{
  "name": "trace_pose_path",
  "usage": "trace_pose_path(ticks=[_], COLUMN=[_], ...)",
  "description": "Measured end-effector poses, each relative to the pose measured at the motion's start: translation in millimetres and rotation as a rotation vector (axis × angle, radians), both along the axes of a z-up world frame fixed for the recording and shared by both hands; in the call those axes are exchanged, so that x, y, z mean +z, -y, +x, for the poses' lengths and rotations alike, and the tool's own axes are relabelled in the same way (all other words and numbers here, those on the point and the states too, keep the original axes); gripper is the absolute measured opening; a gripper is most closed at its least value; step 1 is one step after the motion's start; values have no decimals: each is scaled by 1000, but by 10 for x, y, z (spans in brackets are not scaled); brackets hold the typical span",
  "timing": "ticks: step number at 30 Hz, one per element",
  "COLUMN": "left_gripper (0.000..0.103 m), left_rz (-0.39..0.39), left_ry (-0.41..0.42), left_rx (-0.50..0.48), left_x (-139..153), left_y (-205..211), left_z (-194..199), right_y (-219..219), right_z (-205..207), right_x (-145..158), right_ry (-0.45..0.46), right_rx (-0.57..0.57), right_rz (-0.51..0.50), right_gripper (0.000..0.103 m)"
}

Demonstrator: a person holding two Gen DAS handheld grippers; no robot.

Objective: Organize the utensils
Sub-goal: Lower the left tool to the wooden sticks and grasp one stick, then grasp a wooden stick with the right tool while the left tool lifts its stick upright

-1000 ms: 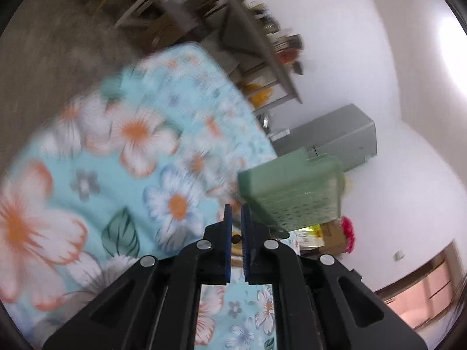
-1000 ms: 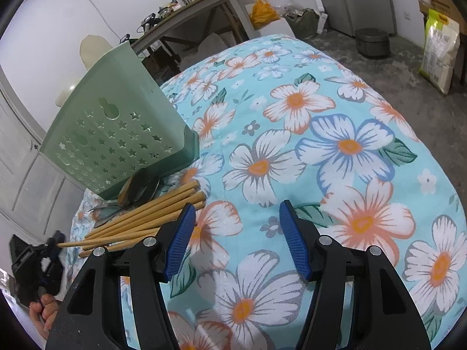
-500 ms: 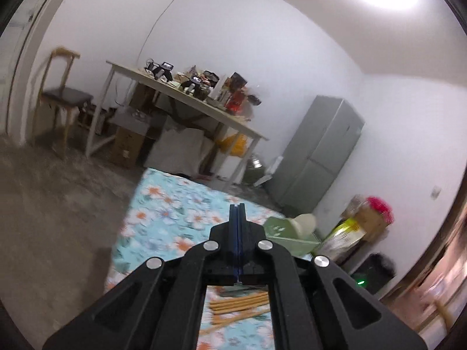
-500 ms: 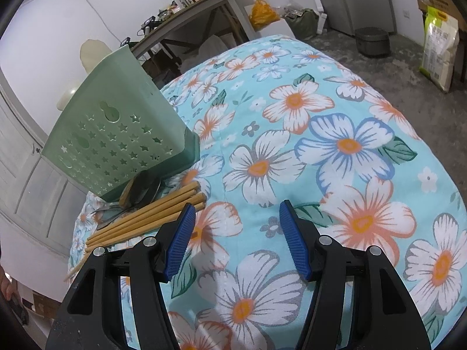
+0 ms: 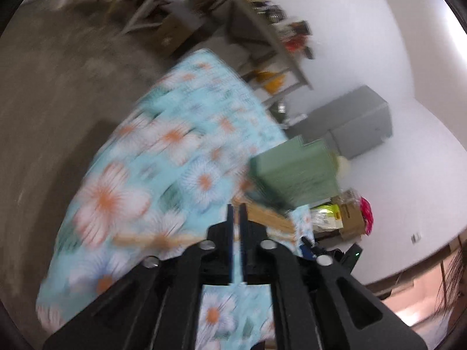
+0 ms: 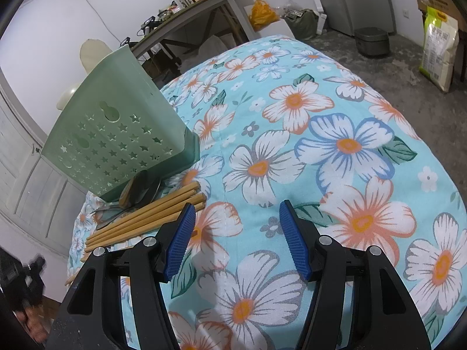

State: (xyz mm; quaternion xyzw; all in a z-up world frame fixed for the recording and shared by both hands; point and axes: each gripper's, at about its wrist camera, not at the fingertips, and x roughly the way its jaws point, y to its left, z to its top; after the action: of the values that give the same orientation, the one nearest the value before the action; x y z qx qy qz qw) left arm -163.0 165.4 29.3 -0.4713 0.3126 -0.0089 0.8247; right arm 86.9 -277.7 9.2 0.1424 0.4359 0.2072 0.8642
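A pale green utensil holder with star-shaped holes stands tilted on the flowered cloth. At its foot lies a bundle of wooden chopsticks beside dark spoons. My right gripper hovers open over the cloth just right of the chopsticks, with nothing between its fingers. The left wrist view is blurred: my left gripper has its jaws opening by a narrow slit with nothing between them. It points toward the chopsticks and the holder.
The cloth-covered table drops off to a bare concrete floor. A cluttered long table and a grey cabinet stand by the far wall. A yellow-green sack and a dark pot sit on the floor.
The left view swung up toward the room, then back down onto the table. Its jaws closed fully, then parted a little. The right gripper stayed still.
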Motion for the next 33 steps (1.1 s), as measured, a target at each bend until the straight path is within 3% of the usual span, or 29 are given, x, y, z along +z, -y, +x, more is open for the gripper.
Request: trace_pose_path(ticks=[2, 6, 9, 14, 16, 18, 23, 24, 28, 32, 33], left_gripper=[27, 36, 37, 37, 31, 14, 7, 7, 6, 5, 5], left_rz=[-41, -89, -179, -260, -251, -260, -424, -422, -188, 240, 309], left_ry=[-36, -123, -96, -52, -58, -81, -11, -7, 103, 273, 298], left_rx=[32, 110, 175, 262, 285, 315, 407, 409, 371, 335, 333], left_x=[-128, -413, -581, -632, -629, -698, -874, -854, -280, 749, 910], left_y=[14, -21, -90, -181, -180, -197, -334, -348, -360, -188, -139], left_z=[-159, -296, -298, -245, -241, -246, -355, -351, -293, -299, -311], right_y=[-2, -3, -5, -4, -6, -5, -1, 3, -1, 0, 6], right_z=[-2, -3, -5, 3, -6, 1, -1, 2, 7, 15, 21], right_x=[1, -3, -3, -11, -9, -7, -13, -16, -14, -12, -13], right_ry=[0, 0, -1, -2, -2, 0, -1, -2, -6, -5, -7], right_rx=[1, 2, 2, -1, 0, 2, 0, 0, -1, -2, -2], right_rz=[-3, -4, -3, 1, 1, -4, 4, 6, 11, 9, 12], right_gripper=[58, 58, 58, 58, 58, 58, 58, 58, 58, 58, 58])
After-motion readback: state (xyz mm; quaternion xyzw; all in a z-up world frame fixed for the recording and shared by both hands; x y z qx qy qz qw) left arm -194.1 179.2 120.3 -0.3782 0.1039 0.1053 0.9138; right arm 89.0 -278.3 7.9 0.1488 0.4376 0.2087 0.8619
